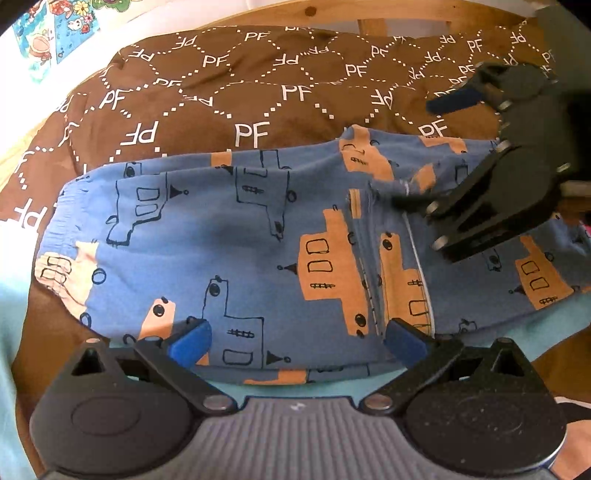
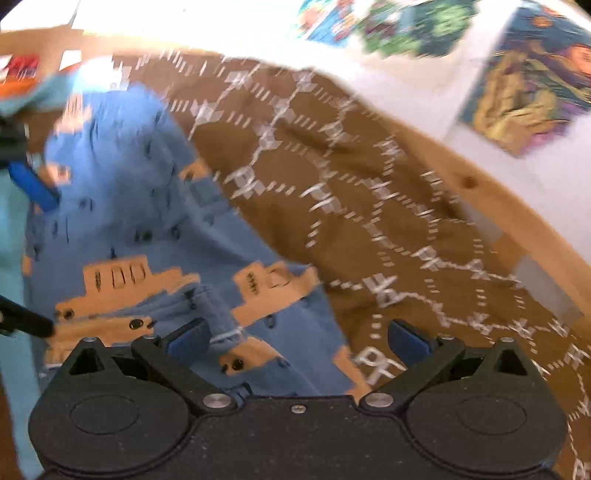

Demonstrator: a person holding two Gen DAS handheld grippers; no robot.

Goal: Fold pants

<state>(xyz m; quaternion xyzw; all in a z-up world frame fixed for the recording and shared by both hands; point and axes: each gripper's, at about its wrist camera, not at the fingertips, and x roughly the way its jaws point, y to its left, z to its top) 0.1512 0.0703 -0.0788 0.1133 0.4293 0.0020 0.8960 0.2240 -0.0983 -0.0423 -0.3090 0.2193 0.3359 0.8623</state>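
Blue pants (image 1: 229, 251) printed with orange and outlined boats lie across a brown blanket, elastic waistband at the left, legs to the right. My left gripper (image 1: 297, 339) is open, its blue pads just above the pants' near edge. My right gripper (image 1: 436, 147) enters from the right in the left wrist view, jaws wide open over the far right part of the pants, the lower finger close to a bunched fold. In the right wrist view the right gripper (image 2: 297, 339) is open over the pants (image 2: 147, 229); the picture is motion-blurred. The left gripper's blue pad (image 2: 33, 184) shows at the left edge.
The brown blanket (image 1: 258, 85) with white "PF" lettering covers the surface, also seen in the right wrist view (image 2: 369, 221). A wooden frame (image 1: 369, 22) runs behind it. Light blue cloth (image 1: 498, 339) lies under the pants' near edge. Colourful pictures (image 2: 535, 85) hang on the white wall.
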